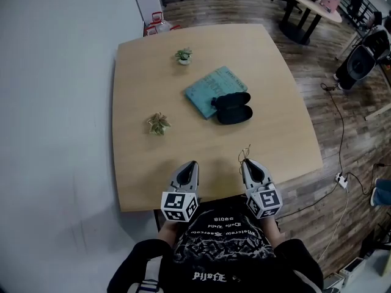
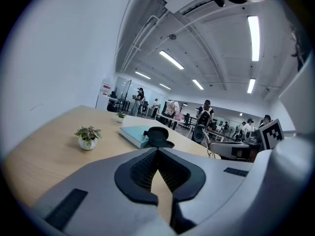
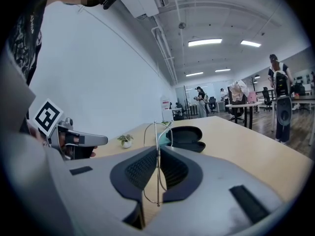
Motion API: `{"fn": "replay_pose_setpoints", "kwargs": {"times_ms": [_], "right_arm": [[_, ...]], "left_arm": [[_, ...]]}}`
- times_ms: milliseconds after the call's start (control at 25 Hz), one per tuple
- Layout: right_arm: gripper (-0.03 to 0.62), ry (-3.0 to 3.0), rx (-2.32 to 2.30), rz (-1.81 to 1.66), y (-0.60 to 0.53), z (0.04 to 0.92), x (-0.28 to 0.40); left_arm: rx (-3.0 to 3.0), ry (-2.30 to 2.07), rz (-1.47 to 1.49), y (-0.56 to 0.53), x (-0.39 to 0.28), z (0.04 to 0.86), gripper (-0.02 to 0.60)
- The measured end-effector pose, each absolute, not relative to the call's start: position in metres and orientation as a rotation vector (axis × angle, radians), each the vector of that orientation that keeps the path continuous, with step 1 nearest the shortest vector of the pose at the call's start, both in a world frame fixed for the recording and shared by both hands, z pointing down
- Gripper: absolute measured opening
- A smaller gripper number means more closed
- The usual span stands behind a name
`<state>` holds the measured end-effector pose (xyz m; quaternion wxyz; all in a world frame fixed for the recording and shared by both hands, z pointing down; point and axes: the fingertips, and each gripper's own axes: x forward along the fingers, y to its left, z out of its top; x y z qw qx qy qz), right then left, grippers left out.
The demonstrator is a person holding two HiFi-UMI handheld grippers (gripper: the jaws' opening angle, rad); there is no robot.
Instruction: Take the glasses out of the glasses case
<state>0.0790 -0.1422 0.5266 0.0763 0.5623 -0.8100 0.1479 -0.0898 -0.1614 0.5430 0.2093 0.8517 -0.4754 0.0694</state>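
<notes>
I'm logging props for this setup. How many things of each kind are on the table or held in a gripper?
Potted plants: 2
Teal book: 1
Glasses case: 1, open, partly on the book
Glasses: 1, thin wire frame, held by the right gripper
Total: 5

A teal book (image 1: 206, 89) lay mid-tabletop (image 1: 269, 72). One plant (image 1: 183, 56) stood beyond the book's far-left corner. A second plant (image 1: 159, 124) stood nearer and left of the book, well apart. Right of the book, a cable (image 1: 341, 133) trailed across the wooden floor (image 1: 317, 60).
</notes>
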Motion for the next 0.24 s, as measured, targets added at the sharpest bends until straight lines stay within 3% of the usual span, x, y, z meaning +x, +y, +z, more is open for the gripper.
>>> {"fn": "replay_pose_setpoints", "kwargs": {"times_ms": [240], "right_arm": [[0.023, -2.419, 1.695, 0.438, -0.1430, 0.5266, 0.0820]], "left_arm": [[2.372, -1.311, 0.196, -0.1627, -0.0878, 0.5439, 0.005]]}}
